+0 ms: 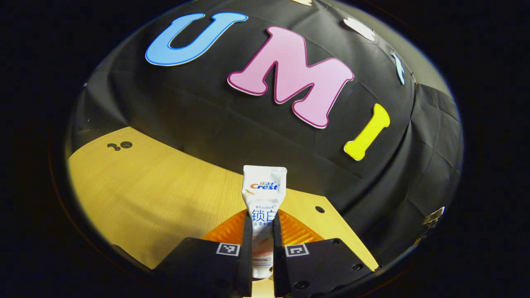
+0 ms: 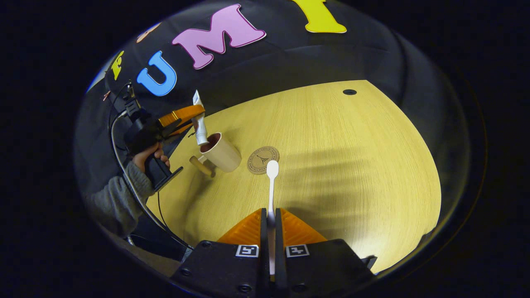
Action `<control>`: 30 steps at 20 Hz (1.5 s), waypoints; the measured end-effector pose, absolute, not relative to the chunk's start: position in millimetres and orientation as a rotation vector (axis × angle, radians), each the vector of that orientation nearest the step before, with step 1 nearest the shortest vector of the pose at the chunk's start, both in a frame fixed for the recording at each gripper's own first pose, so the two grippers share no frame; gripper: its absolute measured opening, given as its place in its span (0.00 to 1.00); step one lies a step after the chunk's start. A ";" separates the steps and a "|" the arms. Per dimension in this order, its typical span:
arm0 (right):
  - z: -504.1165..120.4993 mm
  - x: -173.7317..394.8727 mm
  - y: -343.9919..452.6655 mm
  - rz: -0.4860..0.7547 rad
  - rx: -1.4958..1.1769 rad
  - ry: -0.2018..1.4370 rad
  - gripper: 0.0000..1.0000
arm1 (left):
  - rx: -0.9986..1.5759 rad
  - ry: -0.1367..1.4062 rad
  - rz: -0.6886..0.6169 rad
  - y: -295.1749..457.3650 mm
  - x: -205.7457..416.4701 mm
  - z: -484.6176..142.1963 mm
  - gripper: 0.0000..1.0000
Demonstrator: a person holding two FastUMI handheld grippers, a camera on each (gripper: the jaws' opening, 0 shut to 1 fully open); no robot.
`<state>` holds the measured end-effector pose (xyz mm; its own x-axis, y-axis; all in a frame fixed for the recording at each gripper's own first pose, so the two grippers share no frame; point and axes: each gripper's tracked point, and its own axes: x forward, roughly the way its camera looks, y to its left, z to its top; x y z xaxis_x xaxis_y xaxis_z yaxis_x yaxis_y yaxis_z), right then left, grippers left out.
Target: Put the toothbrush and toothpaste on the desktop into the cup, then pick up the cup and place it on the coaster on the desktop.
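Desktop [image 2: 331, 145] lies bare ahead of the right gripper [image 2: 270, 225] clamped on the toothbrush [image 2: 271, 182], while the left gripper [image 1: 262, 236] pinches the toothpaste [image 1: 263, 194], cap hidden.

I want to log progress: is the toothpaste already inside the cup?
Not yet. In the right gripper view, the toothpaste hangs above the cup mouth, clamped in the left gripper.

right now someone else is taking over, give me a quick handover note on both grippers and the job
Left gripper: shut on the toothpaste, held above the cup, its lower end at the rim, not yet let go.
Right gripper: shut on the toothbrush, held above the table.
Cup stands beside the coaster, not on it.
Done: both items picked up.
Left: drop both into the cup, then move the cup onto the coaster.
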<state>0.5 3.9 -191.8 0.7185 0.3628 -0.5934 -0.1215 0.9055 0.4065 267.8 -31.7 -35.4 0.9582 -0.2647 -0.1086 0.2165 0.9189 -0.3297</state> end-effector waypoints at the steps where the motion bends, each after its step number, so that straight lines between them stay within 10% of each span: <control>1: -190.1 -0.5 2.2 0.267 0.357 0.720 0.09 | -0.305 0.167 -0.248 -31.7 268.8 -42.3 0.25; 15: -168.1 -4.4 -4.6 0.203 0.411 0.632 0.09 | -0.213 0.297 -0.216 -29.4 259.1 -84.2 0.27; 22: -153.6 -1.1 15.2 0.220 0.450 0.594 0.09 | -0.175 0.294 -0.196 -18.0 232.1 -87.1 0.57; 30: -103.8 28.0 60.0 0.314 0.495 0.499 0.09 | -0.127 0.229 -0.131 15.7 184.2 -64.0 0.62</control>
